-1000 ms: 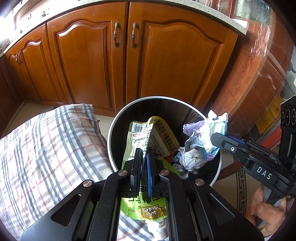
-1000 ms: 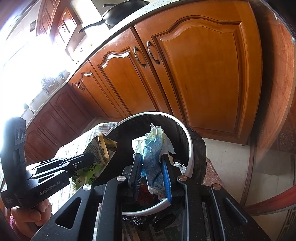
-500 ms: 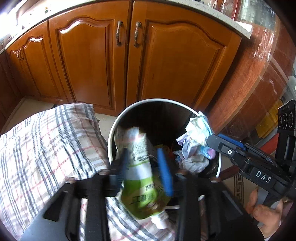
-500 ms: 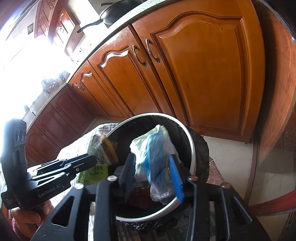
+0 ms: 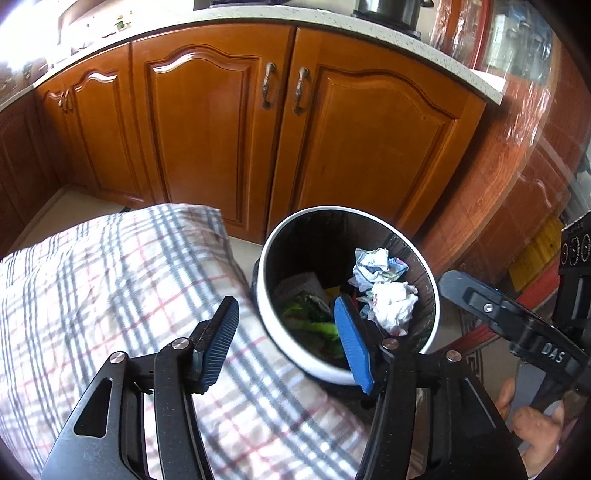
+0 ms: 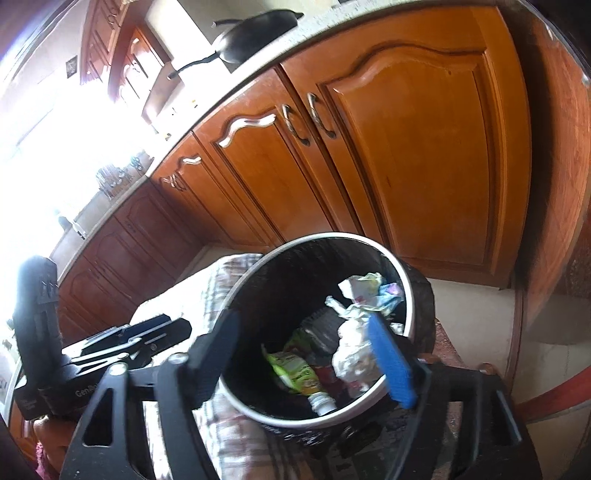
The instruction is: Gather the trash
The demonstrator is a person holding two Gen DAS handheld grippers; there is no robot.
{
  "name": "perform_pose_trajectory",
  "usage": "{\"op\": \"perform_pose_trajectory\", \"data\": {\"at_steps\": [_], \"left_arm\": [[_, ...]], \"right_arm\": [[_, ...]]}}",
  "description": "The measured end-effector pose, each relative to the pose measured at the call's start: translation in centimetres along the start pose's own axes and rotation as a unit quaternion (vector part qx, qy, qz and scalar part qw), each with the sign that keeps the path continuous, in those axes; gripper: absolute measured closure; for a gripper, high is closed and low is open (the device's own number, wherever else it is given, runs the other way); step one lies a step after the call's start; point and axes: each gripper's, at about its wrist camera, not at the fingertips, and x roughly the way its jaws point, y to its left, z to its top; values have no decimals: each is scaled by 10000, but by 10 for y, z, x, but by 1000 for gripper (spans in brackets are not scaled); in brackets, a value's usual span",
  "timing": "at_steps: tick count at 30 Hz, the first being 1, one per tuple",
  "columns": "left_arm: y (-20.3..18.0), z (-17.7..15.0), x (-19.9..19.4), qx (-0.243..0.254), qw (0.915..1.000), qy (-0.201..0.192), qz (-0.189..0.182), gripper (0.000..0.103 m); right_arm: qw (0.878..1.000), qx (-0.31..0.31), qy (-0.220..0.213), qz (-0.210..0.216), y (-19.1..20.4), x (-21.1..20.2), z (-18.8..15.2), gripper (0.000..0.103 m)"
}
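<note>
Bin [image 5: 434, 310]: two, perhaps three, wads [image 5: 391, 306].

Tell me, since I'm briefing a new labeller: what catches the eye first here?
The round white-rimmed black bin by the orange wooden cabinet doors, with crumpled white paper and a green pouch inside. Both the left gripper and right gripper hang above it, jaws open, empty.

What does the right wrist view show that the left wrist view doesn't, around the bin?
Only the right wrist view: the green pouch lying whole in the bin with its white cap, and a black pan on the counter.
Only the left wrist view: most of the plaid cloth beside the bin, and a yellow object at far right.
Both: the trash bin, crumpled paper, and both grippers open, left gripper, right gripper.
</note>
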Motion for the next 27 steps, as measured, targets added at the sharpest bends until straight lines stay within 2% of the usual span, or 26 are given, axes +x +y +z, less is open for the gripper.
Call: {"op": "perform_pose_trajectory", "data": {"at_steps": [2, 6, 18, 23, 26, 27], "left_arm": [[7, -9, -11, -121, 9999, -86, -57, 42], [19, -31, -34, -337, 9990, -253, -119, 34], [39, -104, -92, -715, 9947, -621, -394, 29], [37, -122, -121, -623, 9929, -974, -275, 24], [35, -122, -148, -590, 9883, -1403, -63, 11], [33, -123, -161, -564, 9845, -1659, 16, 5]], "right_arm": [[10000, -28, -59, 48, 8, -7, -4, 21], [9997, -66, -211, 128, 23, -23, -19, 13], [9985, -231, -489, 23, 61, -62, -81, 7], [9971, -461, -590, -139, 75, -77, -100, 7], [9945, -680, -763, -218, 88, -93, -101, 4], [9930, -768, -870, -238, 93, -101, -99, 2]]}}
